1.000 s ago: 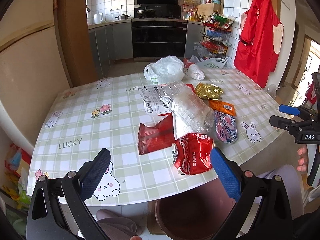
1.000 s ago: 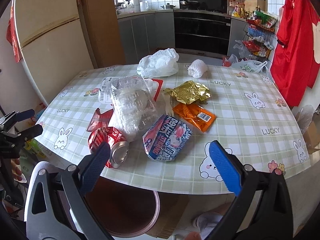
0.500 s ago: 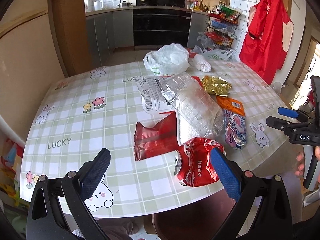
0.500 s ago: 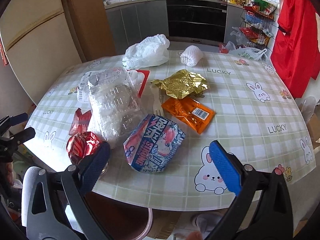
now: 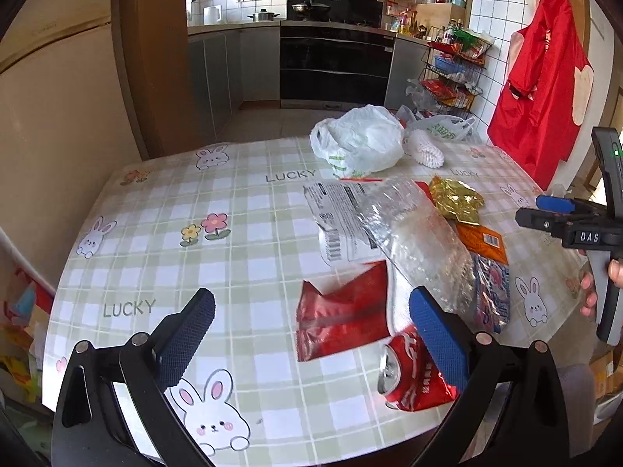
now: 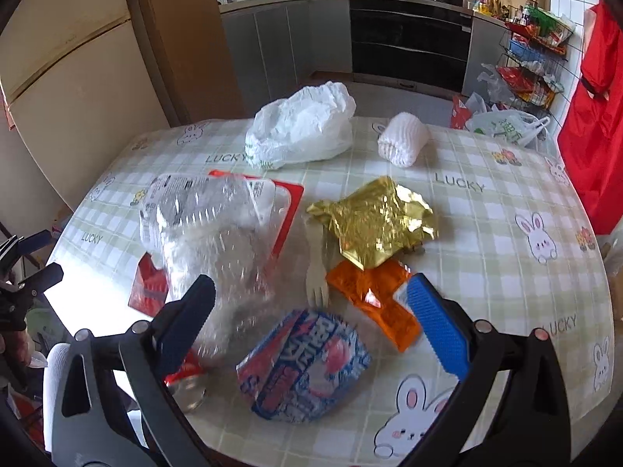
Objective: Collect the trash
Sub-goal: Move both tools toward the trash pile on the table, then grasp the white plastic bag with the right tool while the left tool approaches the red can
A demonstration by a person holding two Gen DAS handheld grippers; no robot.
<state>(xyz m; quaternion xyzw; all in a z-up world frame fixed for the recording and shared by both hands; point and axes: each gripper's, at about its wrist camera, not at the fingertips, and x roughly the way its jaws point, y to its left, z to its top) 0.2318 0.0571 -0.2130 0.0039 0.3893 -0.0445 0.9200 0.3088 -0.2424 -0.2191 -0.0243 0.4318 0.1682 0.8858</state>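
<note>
We see nothing collected yet: on the table [image 6: 506,233], behind the crushed clear bottle [image 6: 218,241], lies the white bag [image 6: 300,128]; right of it the gold wrapper [image 6: 373,222]; near it the red can [image 5: 412,373]. Our left gripper [image 5: 311,334] and right gripper [image 6: 311,319] gape wide, empty.

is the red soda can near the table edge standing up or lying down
Lying down. In the left wrist view the red soda can rests on its side, crumpled, its silver top facing sideways toward the left of the picture.
</note>
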